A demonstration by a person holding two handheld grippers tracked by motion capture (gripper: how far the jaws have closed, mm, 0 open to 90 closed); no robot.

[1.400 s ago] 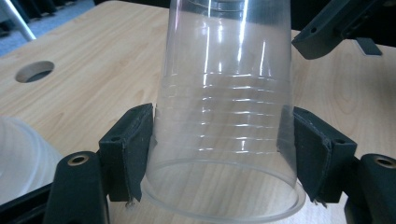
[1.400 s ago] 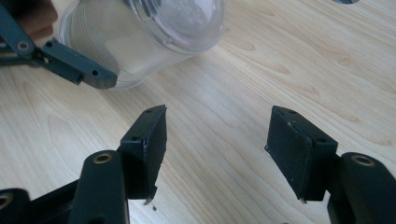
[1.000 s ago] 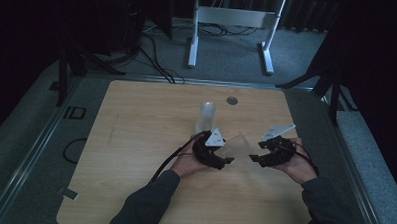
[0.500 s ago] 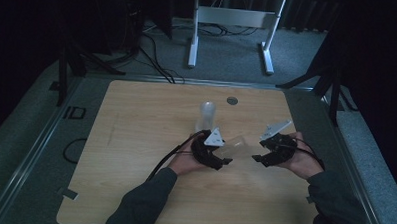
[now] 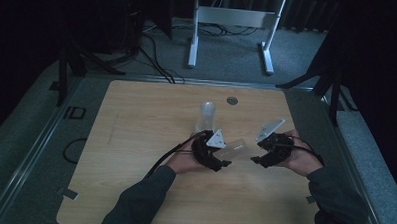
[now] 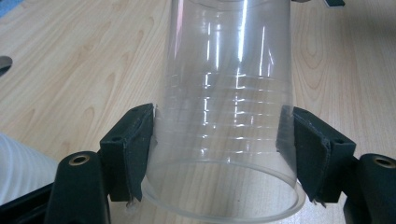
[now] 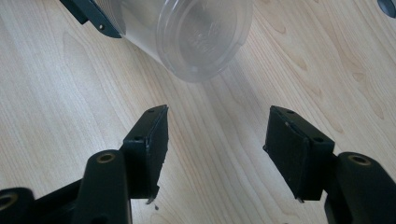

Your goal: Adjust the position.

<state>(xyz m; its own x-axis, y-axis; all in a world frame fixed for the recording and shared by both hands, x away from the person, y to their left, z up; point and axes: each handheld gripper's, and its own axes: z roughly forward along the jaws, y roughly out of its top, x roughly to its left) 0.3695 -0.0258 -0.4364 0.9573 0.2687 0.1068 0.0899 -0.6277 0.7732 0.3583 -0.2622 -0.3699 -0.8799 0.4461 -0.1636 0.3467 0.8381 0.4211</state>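
A clear plastic cup lies on its side just above the wooden table, with my left gripper shut on it. In the left gripper view the cup sits between both pads, its open rim nearest the camera. My right gripper stands open a short way to the right, pointing at the cup's base. In the right gripper view that base hangs just beyond my right gripper, apart from it, and nothing is between the jaws.
An upright stack of clear cups stands just behind the left gripper; its ribbed side shows at the lower left of the left gripper view. A round grommet hole lies farther back. A white desk frame stands beyond the table.
The left gripper keeps its hold on the cup. The right hand has shifted only slightly and its gripper stays open near the cup's base.
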